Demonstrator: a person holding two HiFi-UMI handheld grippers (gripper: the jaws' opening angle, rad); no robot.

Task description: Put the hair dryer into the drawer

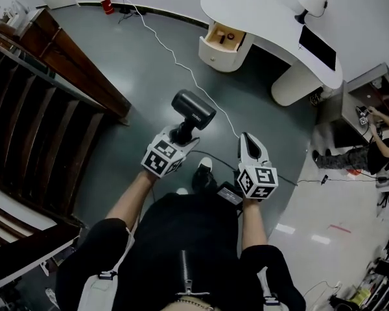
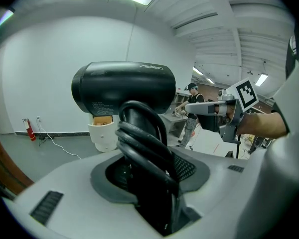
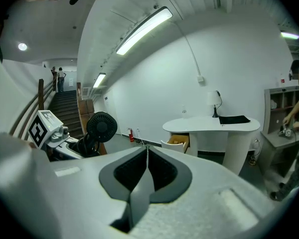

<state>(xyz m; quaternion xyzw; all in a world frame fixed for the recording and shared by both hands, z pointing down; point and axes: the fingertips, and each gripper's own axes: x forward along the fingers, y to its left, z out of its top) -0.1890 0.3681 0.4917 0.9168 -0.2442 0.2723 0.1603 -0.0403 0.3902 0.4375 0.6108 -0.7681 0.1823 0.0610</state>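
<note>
So the hair dryer [image 1: 193, 109] is up off the floor, pinched by its handle in the left claw [image 1: 180, 138]. Its black barrel sticks out past the jaw tips and lies crosswise to them. Its cord [image 2: 139, 143] is looped in a bundle against the handle, and the jaws are squeezing both together.

The right claw [image 1: 248, 141] is just beside it, on the left claw's right, not touching the dryer. Its jaws are pressed together with nothing between them. Both claws are held out over the dark floor [image 1: 149, 63].

The drawer [image 1: 224, 39] is well ahead of both claws, open, tucked under one end of a curved white desk [image 1: 266, 11]. Something small and red sits in it. A lamp [image 1: 311, 0] stands on the desk, further ahead and to the right claw's right.

A white cable [image 1: 181, 63] snakes across the floor from the wall toward the claws. A fire extinguisher [image 1: 106, 2] sits by the wall, far ahead and left of the left claw. Another person [image 1: 382, 149] is way off to the right claw's right.
</note>
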